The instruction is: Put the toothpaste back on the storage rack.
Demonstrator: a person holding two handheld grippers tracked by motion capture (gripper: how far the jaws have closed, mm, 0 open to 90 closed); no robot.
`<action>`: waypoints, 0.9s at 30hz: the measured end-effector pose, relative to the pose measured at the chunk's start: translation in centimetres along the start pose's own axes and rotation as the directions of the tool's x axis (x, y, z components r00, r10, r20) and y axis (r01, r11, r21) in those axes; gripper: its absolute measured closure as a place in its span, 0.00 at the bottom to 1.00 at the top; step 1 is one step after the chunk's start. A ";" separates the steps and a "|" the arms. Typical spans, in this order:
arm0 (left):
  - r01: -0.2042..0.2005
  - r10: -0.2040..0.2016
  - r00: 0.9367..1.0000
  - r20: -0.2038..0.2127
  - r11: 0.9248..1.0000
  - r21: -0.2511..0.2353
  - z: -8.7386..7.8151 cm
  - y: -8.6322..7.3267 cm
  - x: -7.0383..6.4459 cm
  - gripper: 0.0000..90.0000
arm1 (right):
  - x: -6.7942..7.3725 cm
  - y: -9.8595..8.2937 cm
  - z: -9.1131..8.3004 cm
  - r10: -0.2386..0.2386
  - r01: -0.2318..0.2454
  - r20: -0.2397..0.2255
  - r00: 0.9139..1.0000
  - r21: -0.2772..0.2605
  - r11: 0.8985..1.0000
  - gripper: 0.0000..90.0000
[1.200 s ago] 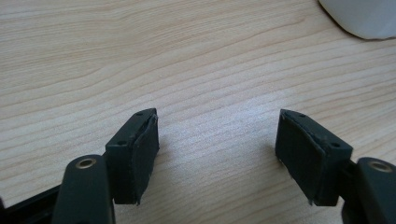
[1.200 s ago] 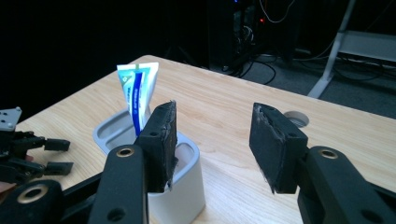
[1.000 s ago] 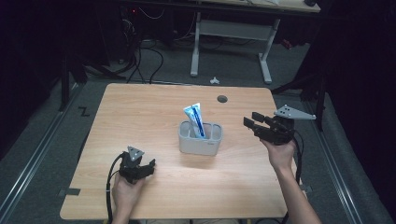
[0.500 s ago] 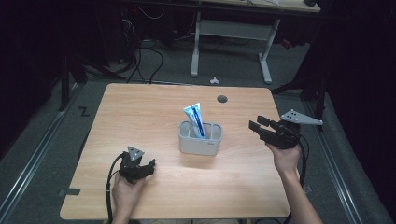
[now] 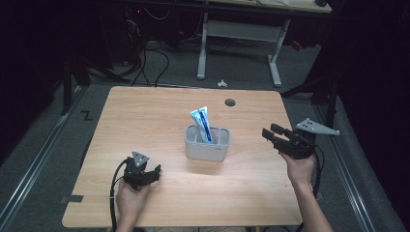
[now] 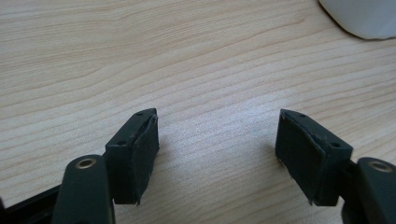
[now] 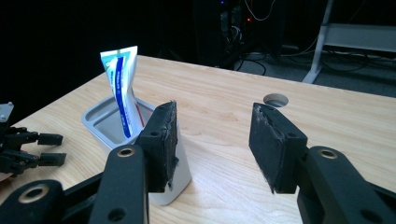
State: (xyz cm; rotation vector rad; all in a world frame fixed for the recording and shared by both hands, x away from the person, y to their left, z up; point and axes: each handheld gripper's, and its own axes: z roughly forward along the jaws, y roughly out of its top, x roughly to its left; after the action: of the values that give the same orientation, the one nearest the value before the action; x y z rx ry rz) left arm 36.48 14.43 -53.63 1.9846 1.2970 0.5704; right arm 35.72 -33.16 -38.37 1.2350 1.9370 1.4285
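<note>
In the middle of the wooden table (image 5: 145,116), a blue-and-white toothpaste tube (image 5: 201,123) stands tilted in a grey holder (image 5: 207,144), its crimped end up and leaning against the holder's far left side in the high view. To the right of the holder, well apart from it, the right gripper (image 5: 271,134) hangs above the table near its right edge, jaws spread wide with nothing between them, pointing toward the holder. In the right gripper view the tube (image 7: 122,91) rises from the holder (image 7: 100,122) beyond the left jaw. To the left of the holder and nearer the person, the left gripper (image 5: 153,173) rests low on the tabletop, its jaws also wide apart over bare wood. Beyond the holder, a round cable hole (image 5: 230,102) is set in the table near the far edge.
</note>
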 end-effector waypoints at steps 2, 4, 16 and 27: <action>0.000 0.000 1.000 0.000 1.000 0.000 0.0 0.0 0.0 0.34 | -0.1 -0.1 -0.1 -0.001 0.001 0.001 1.000 -0.001 1.000 0.58; 0.000 0.000 1.000 0.000 1.000 0.000 0.0 0.0 0.0 0.34 | -0.3 -0.4 -0.2 0.007 -0.007 0.002 1.000 -0.004 1.000 0.58; 0.000 0.000 1.000 0.000 1.000 0.000 0.0 0.0 0.0 0.34 | -0.6 -1.5 -0.7 0.024 -0.024 0.009 1.000 -0.007 1.000 0.58; 0.001 -0.001 1.000 -0.001 1.000 0.000 0.0 0.0 0.0 0.34 | -1.2 -3.0 -1.1 0.055 -0.055 0.017 0.998 -0.018 0.998 0.59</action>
State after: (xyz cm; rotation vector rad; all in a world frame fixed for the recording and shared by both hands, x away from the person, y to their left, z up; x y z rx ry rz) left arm 36.46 14.44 -53.63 1.9839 1.2991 0.5711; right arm 34.28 -34.97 -40.89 1.2975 1.8890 1.4541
